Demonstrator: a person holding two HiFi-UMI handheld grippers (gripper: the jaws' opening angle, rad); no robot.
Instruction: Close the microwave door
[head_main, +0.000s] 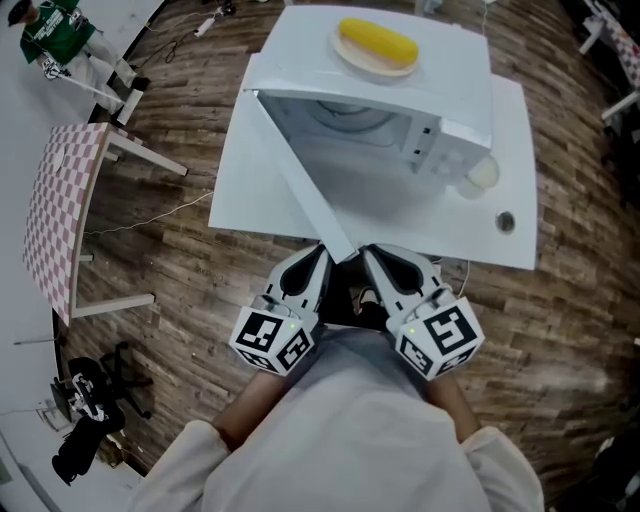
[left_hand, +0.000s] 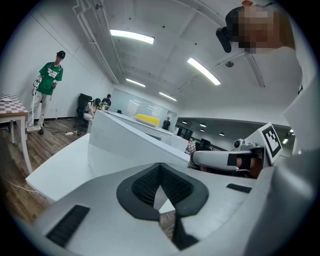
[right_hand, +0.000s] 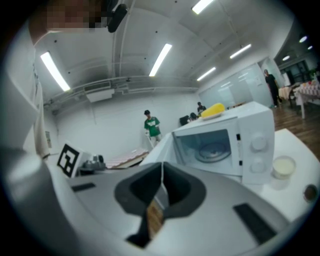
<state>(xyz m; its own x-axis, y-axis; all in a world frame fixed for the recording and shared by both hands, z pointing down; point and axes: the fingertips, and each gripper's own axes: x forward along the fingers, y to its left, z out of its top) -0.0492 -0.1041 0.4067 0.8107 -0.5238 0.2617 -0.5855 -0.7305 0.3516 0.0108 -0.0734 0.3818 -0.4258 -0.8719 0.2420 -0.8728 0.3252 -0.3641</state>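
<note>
A white microwave stands on a white desk with a yellow item on a plate on top. Its door is swung wide open, and the door's free end reaches the desk's near edge. The left tongs and right tongs sit at that edge, one on each side of the door's end, each closed tip to tip and holding nothing.
</note>
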